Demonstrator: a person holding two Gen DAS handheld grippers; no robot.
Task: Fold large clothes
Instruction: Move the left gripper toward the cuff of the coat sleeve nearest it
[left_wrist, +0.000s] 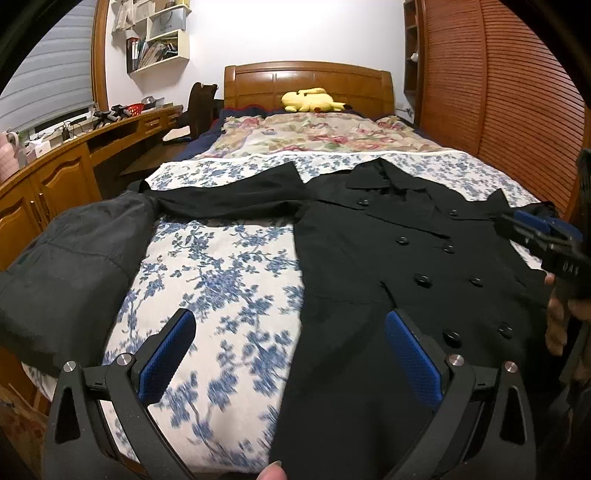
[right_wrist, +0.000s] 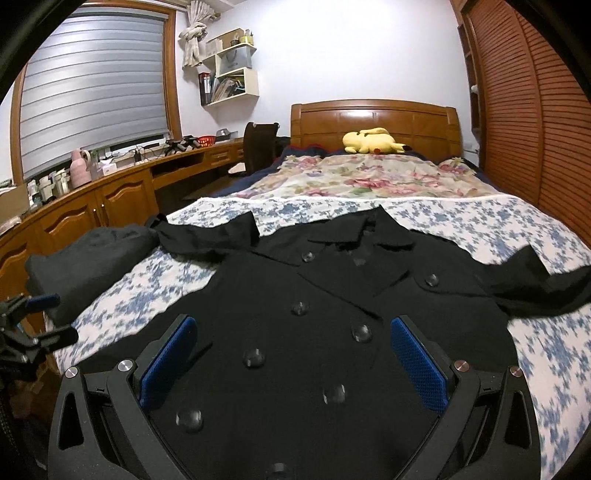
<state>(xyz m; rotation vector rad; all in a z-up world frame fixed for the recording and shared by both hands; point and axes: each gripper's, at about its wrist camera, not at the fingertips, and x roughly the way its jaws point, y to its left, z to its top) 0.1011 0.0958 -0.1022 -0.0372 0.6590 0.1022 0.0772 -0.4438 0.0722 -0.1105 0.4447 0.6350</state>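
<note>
Two open grippers are hovering over a black double-breasted coat (right_wrist: 332, 295) that is lying face up, buttons showing, on the blue-floral bedspread (left_wrist: 229, 280), collar toward the wooden headboard (left_wrist: 310, 79) and hem toward you. Your left gripper (left_wrist: 290, 354) is hanging with its blue pads spread wide above the coat's left edge, one finger over bedspread and one over black cloth, gripping nothing. Your right gripper (right_wrist: 293, 363) is poised just as wide over the button rows, likewise empty; from the left camera it is showing at the frame's edge near the coat's right sleeve (right_wrist: 546, 284).

Both sleeves are lying spread outward, so by this reading the folding is only starting. The left sleeve (left_wrist: 229, 192) is stretching toward a dark grey garment (left_wrist: 74, 266) heaped at the bed's left edge and appears to be touching it.

You are likely to do best by taking each sleeve near its cuff, one per gripper, and laying it across the chest before touching the hem. Pinch a single layer of cloth, lift low, and keep the left sleeve clear of the grey heap so the two are not dragging together. Heavy fabric like this is probably going to sag, so set it down flat rather than dropping it.
</note>
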